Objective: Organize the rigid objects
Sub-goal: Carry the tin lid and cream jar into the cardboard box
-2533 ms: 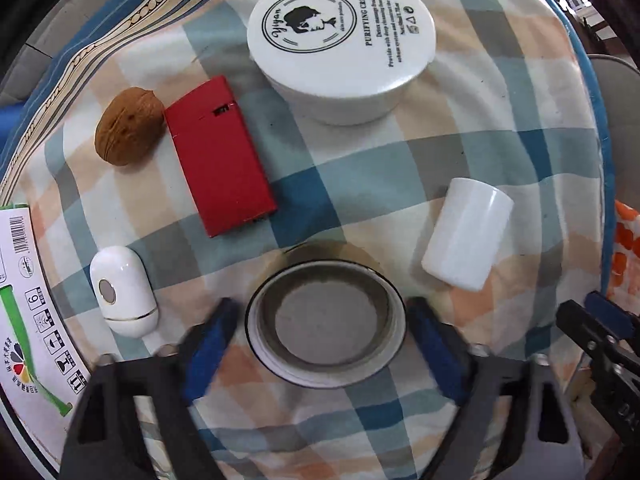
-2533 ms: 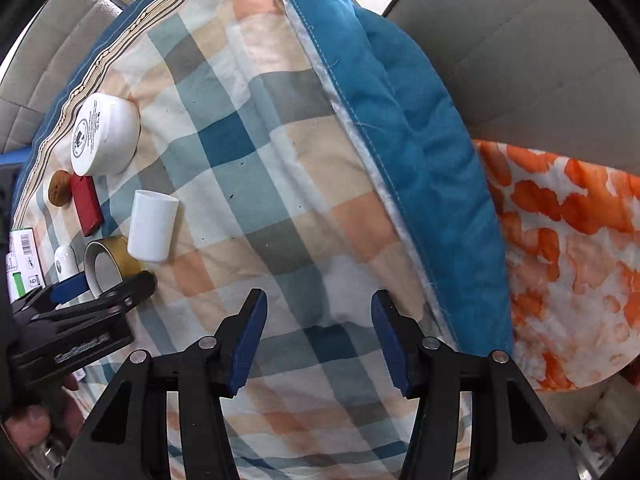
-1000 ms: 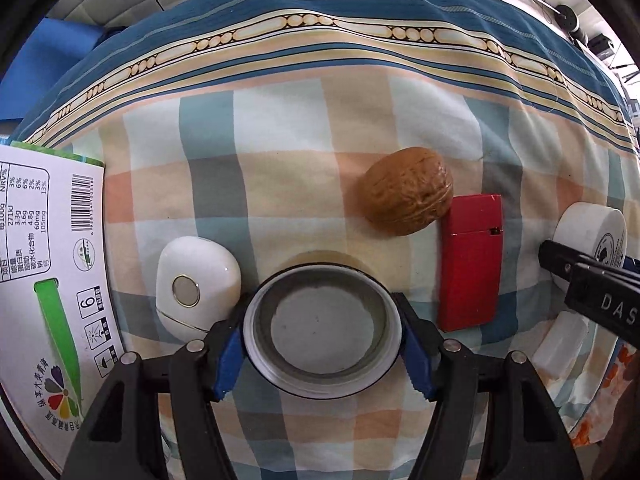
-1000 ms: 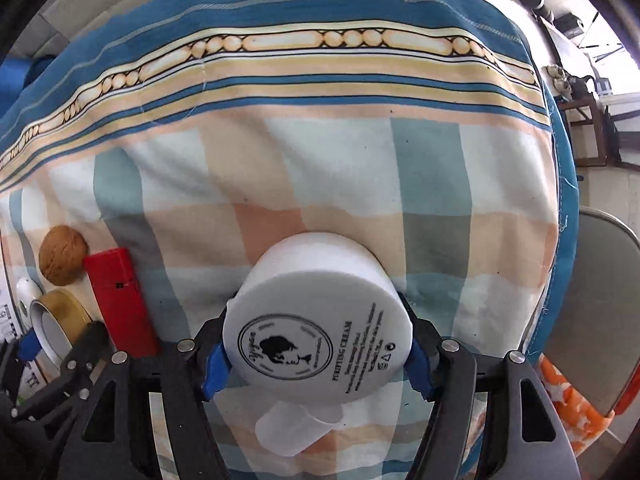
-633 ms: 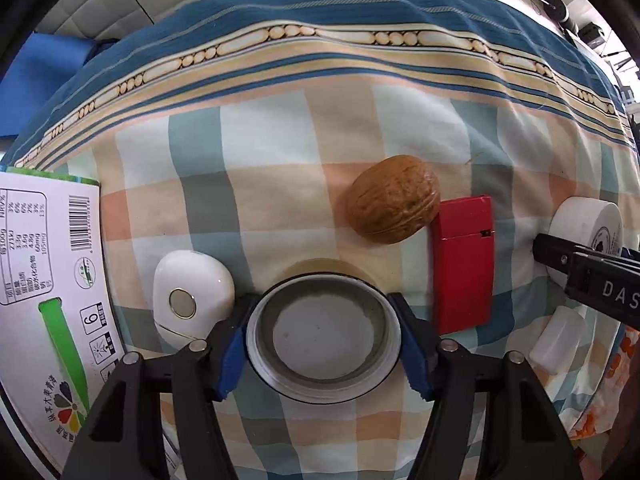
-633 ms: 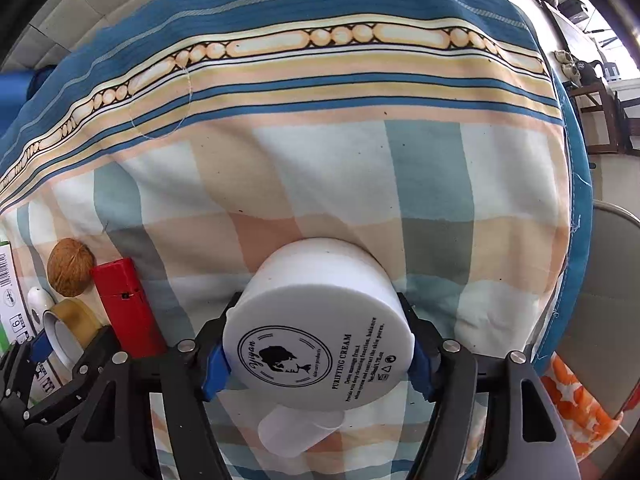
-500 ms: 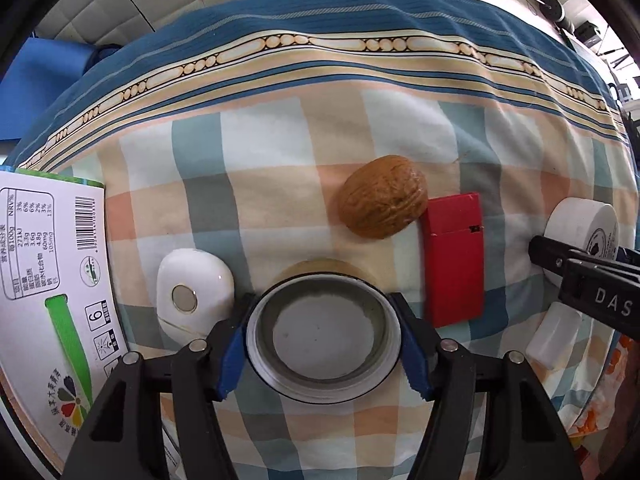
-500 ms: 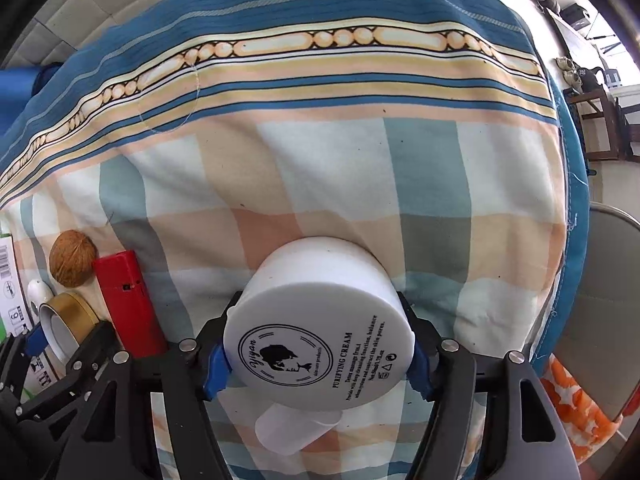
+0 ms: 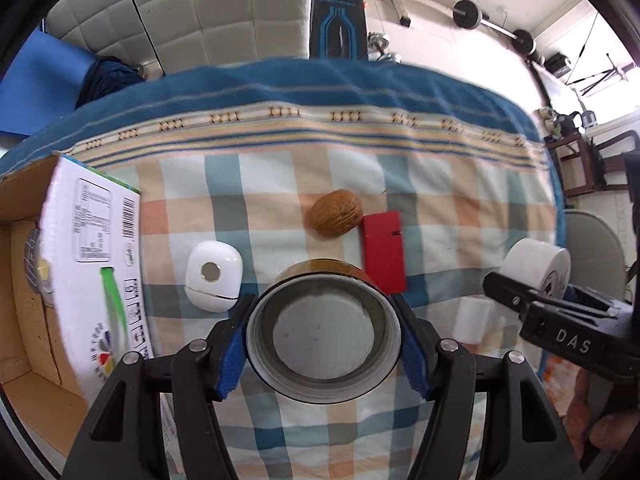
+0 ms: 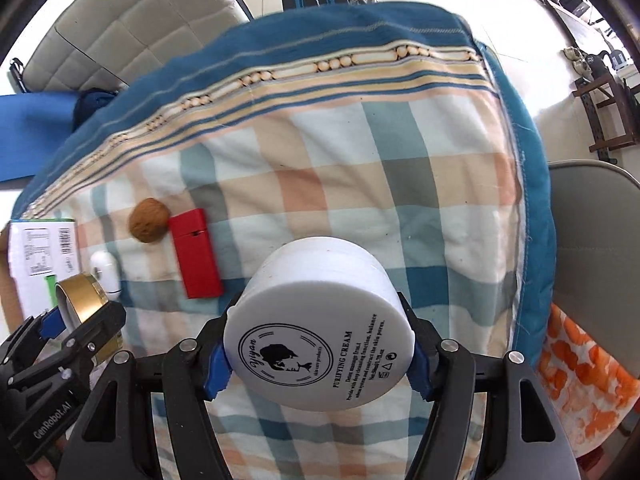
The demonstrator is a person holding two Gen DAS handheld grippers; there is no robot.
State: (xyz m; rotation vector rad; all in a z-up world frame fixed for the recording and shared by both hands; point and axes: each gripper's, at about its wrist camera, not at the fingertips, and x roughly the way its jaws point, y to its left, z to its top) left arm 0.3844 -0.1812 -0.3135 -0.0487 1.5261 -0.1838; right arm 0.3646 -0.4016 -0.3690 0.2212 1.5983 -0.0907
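Observation:
My left gripper (image 9: 323, 336) is shut on a gold tape roll (image 9: 323, 332) and holds it above the checked cloth. The roll also shows in the right wrist view (image 10: 82, 294). My right gripper (image 10: 318, 344) is shut on a white cream jar (image 10: 318, 332) and holds it lifted; the jar also shows at the right of the left wrist view (image 9: 534, 270). On the cloth lie a walnut (image 9: 336, 218), a red lighter (image 9: 383, 254), a white oval case (image 9: 214, 276) and a small white cylinder (image 9: 474, 320).
An open cardboard box (image 9: 24, 300) with a white printed flap (image 9: 94, 248) stands at the left edge of the cloth. A grey chair (image 10: 596, 248) and orange-patterned fabric (image 10: 580, 360) are to the right. A padded headboard (image 9: 216, 12) is behind.
Both grippers have risen with their loads and tilted up, so the room beyond the cloth now shows. The items on the cloth have not moved.

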